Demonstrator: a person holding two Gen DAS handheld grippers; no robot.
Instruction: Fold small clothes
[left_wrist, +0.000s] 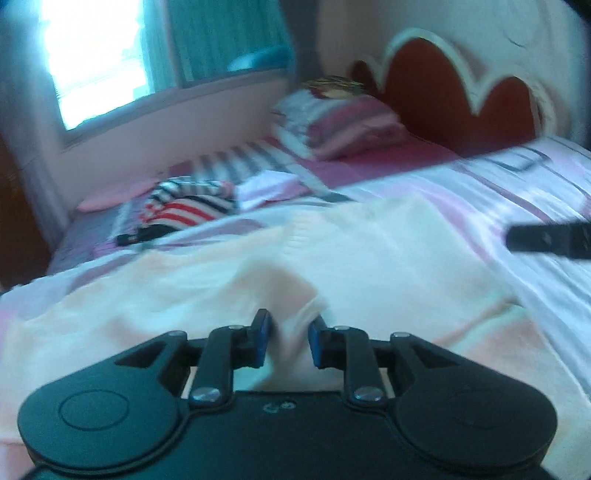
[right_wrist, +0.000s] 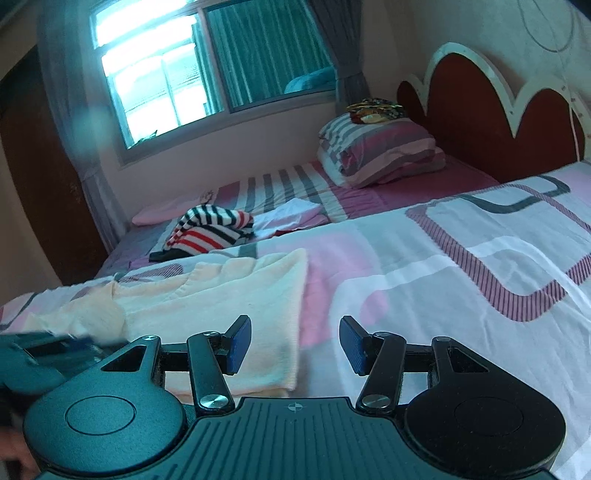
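A cream knitted garment (right_wrist: 229, 295) is lying spread on the patterned bedsheet (right_wrist: 443, 280), near the edge of the bed. The left gripper (left_wrist: 289, 341) is pinching a raised ridge of this garment between its blue pads, the jaws closing narrowly on the bunched cloth. The right gripper (right_wrist: 295, 343) is hovering just past the garment's right edge with its jaws spread wide, holding nothing. Farther off, a striped red, black and white garment (right_wrist: 210, 230) is resting beside a small white cloth (right_wrist: 291, 216), with a folded striped quilt (right_wrist: 380, 147) by the headboard. The knit is looking light, soft and limp, likely sagging wherever unsupported, so taking hold at hems or corners should be giving cleaner folds.
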